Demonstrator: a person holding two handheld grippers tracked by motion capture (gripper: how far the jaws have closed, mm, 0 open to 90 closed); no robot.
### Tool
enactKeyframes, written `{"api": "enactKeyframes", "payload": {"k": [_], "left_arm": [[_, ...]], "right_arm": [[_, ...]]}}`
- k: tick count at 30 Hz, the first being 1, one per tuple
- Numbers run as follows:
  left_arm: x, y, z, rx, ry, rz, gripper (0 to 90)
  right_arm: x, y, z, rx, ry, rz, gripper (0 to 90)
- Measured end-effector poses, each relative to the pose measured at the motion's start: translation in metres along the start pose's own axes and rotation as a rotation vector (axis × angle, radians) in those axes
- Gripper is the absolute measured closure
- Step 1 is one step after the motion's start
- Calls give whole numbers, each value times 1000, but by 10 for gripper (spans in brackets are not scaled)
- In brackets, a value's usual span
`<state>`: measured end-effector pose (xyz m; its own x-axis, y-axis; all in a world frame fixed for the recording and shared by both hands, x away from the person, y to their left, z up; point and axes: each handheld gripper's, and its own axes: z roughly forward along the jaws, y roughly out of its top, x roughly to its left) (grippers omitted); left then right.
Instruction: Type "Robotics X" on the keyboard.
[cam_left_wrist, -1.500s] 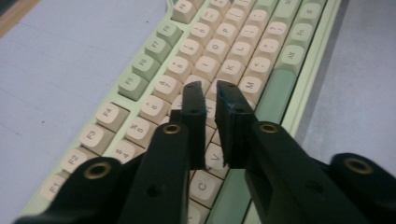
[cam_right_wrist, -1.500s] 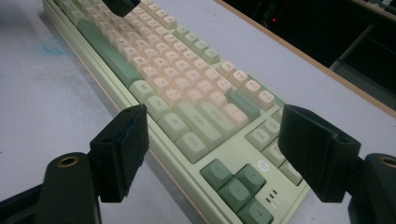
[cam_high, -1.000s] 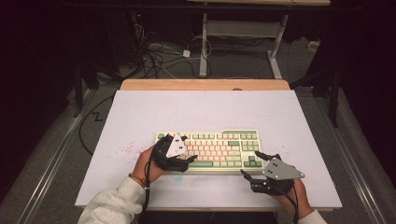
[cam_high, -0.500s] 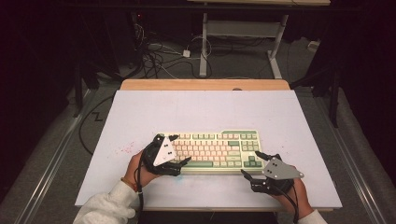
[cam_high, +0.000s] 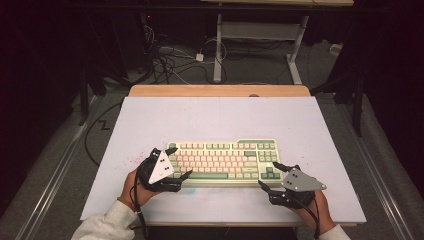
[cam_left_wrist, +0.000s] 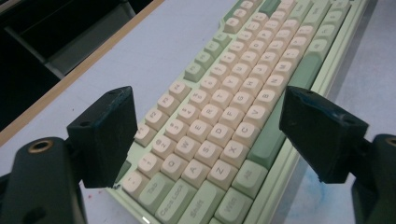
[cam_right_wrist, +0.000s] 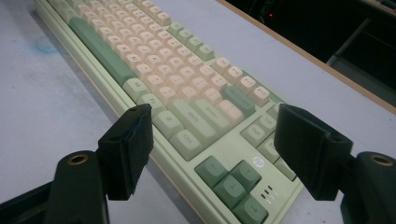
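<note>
Green and cream keyboard (cam_high: 223, 161) lies mid-table. The left gripper (cam_high: 176, 163) has slid to its left end, jaws just widened; the right gripper (cam_high: 267, 176) narrows slightly at the other end, nothing clamped — probably preparing a two-sided grasp.

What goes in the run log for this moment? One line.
left gripper: open, at keyboard left end, jaws just opened | right gripper: open, at its right end, jaws just closing | nothing held
</note>
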<state>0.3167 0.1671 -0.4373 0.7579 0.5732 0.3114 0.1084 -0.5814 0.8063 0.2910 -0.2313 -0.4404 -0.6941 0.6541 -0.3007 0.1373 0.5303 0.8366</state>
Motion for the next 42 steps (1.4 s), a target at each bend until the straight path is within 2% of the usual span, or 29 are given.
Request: {"api": "enactKeyframes", "payload": {"k": [10,14,18,25,34,42], "left_arm": [[4,-18,-16,10,41,-36,184],[3,-25,-17,28,36,-50,184],[1,-28,-19,47,34,-42,184],[-1,-34,-22,56,30,-60,184],[-2,-36,-22,64,15,-66,184],[-2,-37,-21,68,-1,-63,184]], "right_arm": [[-2,2,2,5,18,4,410],[-4,4,3,8,37,-3,537],[-5,8,7,20,77,-6,706],[-10,20,17,38,130,6,890],[-16,38,43,67,157,-2,900],[-10,58,78,106,192,-33,900]]}}
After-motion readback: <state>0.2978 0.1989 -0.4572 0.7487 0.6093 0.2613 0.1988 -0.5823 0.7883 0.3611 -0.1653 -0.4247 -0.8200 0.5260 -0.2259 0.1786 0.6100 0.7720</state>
